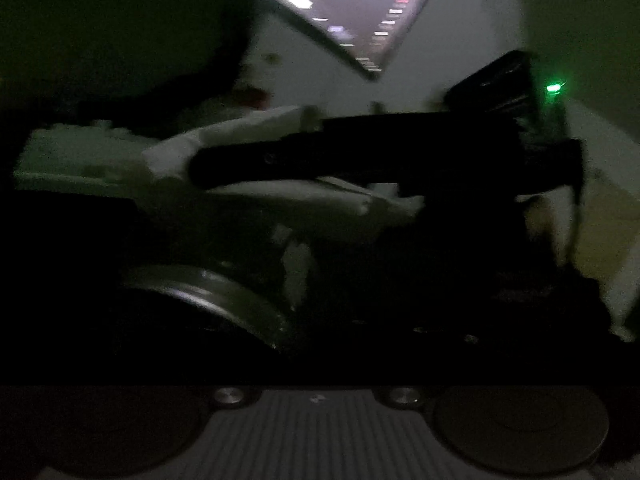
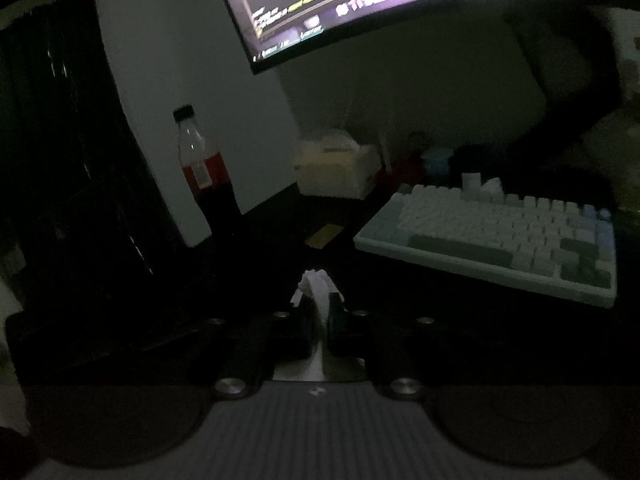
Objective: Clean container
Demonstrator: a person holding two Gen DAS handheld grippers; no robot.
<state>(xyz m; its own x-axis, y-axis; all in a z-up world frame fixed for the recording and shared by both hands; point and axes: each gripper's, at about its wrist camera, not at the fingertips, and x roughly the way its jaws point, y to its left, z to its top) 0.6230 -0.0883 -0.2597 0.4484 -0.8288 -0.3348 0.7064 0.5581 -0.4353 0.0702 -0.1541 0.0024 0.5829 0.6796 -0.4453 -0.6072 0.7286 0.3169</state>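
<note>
The right gripper (image 2: 320, 300) jaws are pinching a white tissue (image 2: 316, 282); the left jaws are fully closed (contents indiscernible). The container (image 1: 224, 296), probably the round rim at seven o'clock, is awaiting firm circular wiping.

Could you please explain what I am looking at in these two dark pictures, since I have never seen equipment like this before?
There is no robot: a person holds a two-finger gripper in each hand, and a fisheye camera on each looks forward along its fingers.

In the right wrist view, the right gripper is shut on a crumpled white tissue. Ahead on the dark desk are a keyboard, a capped bottle of dark drink, a pale box and a lit monitor above.

The left wrist view is blurred and very dark. A black gripper-like tool crosses it, over something white, with a round metal rim below. The left gripper's own fingers cannot be made out.
</note>
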